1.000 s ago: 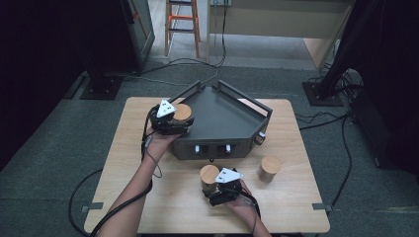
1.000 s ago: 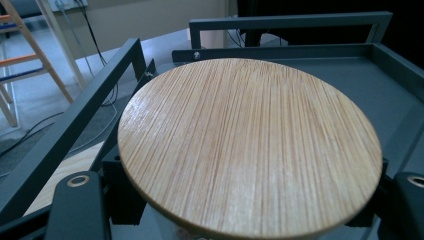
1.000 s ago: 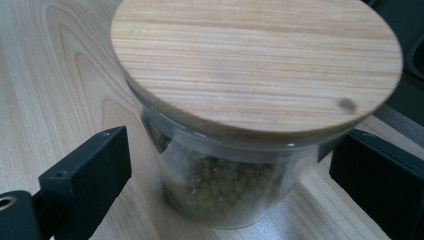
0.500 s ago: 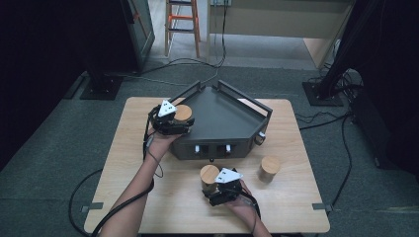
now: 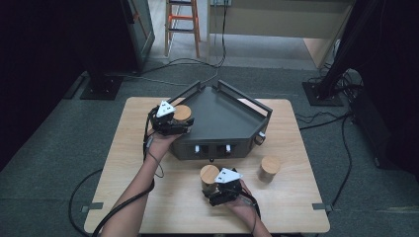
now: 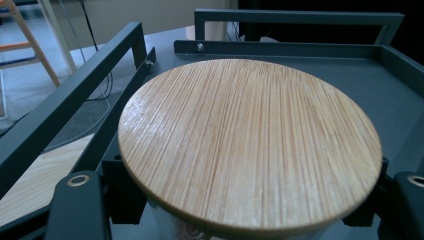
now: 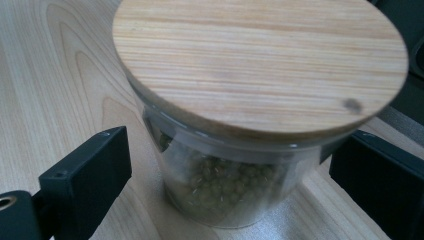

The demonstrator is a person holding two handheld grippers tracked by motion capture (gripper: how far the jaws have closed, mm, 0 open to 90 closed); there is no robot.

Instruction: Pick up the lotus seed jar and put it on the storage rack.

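A glass jar with a round bamboo lid (image 5: 182, 112) (image 6: 250, 145) is over the left corner of the dark grey tray (image 5: 225, 123). My left gripper (image 5: 177, 122) (image 6: 245, 200) is shut on it, one jaw against each side below the lid. I cannot tell whether the jar rests on the tray floor (image 6: 370, 85). A second bamboo-lidded jar (image 5: 209, 174) (image 7: 235, 190), filled with small green beans, stands on the wooden table in front of the tray. My right gripper (image 5: 212, 183) (image 7: 230, 180) is open, its jaws wide on either side of that jar.
A third lidded jar (image 5: 270, 168) stands on the table (image 5: 128, 163) to the right of the tray's front. The tray has raised rails (image 6: 300, 47) at its back and left. Cables trail from both grippers off the near edge.
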